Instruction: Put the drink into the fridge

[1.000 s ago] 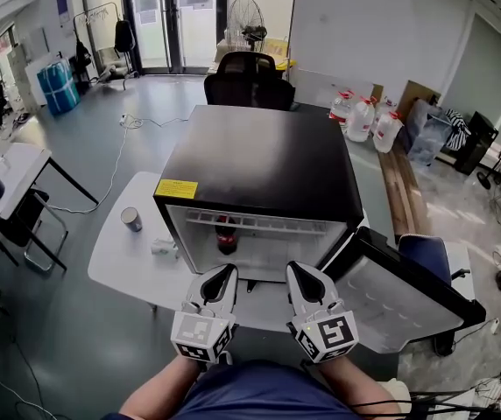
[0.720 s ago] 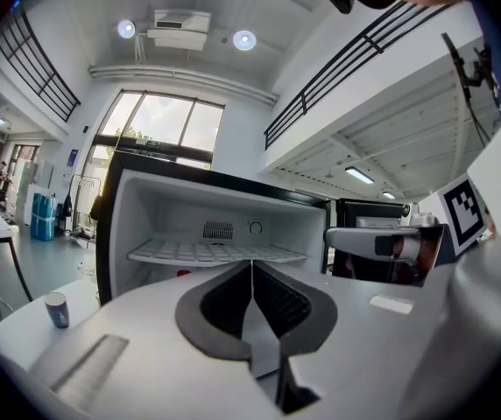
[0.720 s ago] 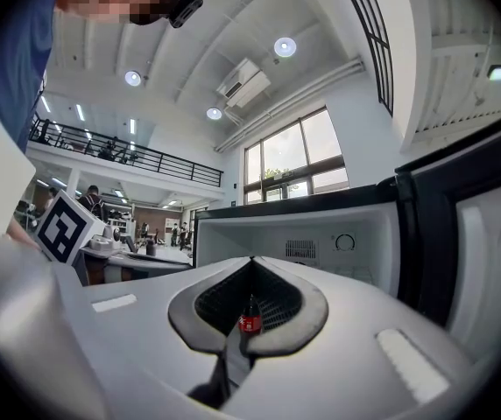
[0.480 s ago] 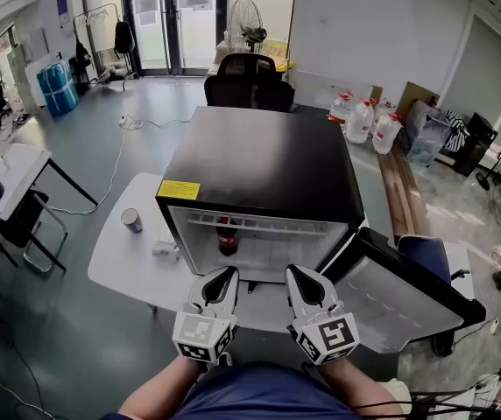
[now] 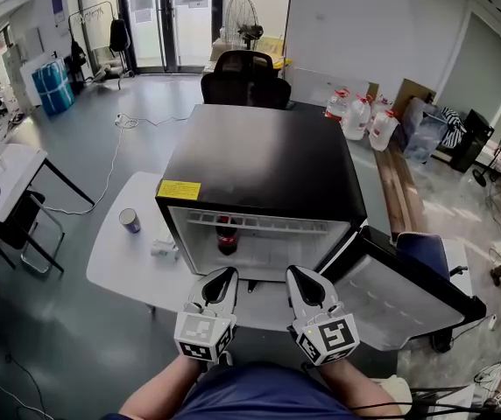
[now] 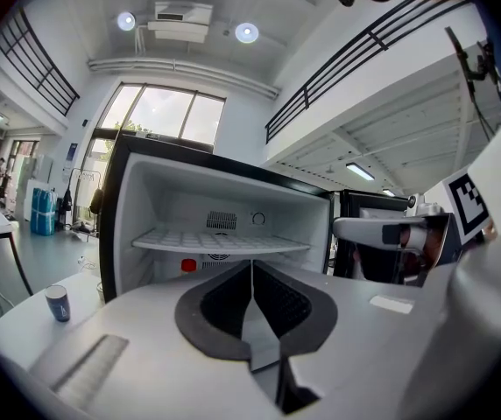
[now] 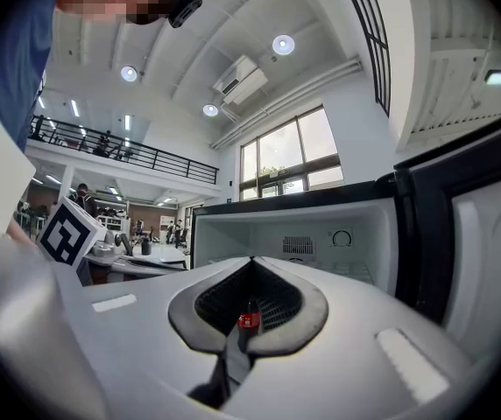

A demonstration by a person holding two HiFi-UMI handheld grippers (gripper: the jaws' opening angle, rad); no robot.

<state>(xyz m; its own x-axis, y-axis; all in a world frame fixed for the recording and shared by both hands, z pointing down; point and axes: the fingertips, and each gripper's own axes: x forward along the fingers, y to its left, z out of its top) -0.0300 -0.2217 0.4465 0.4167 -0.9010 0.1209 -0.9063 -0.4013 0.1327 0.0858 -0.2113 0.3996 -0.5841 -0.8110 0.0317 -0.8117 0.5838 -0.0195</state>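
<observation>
The drink, a dark cola bottle (image 5: 226, 234) with a red cap (image 6: 188, 265), stands upright inside the black mini fridge (image 5: 268, 160), under its white wire shelf (image 6: 220, 241). The fridge door (image 5: 408, 291) hangs wide open to the right. Both grippers hover side by side in front of the opening, just short of the table edge. My left gripper (image 5: 228, 273) is shut and empty, and its jaws point at the fridge interior. My right gripper (image 5: 293, 271) is also shut and holds nothing. A small red spot shows through the slit low between its pads.
The fridge sits on a white table (image 5: 115, 261). On that table, left of the fridge, are a blue cup (image 5: 130, 220) and a small white object (image 5: 163, 248). A black office chair (image 5: 246, 79) stands behind the fridge, and water jugs (image 5: 356, 116) sit at the back right.
</observation>
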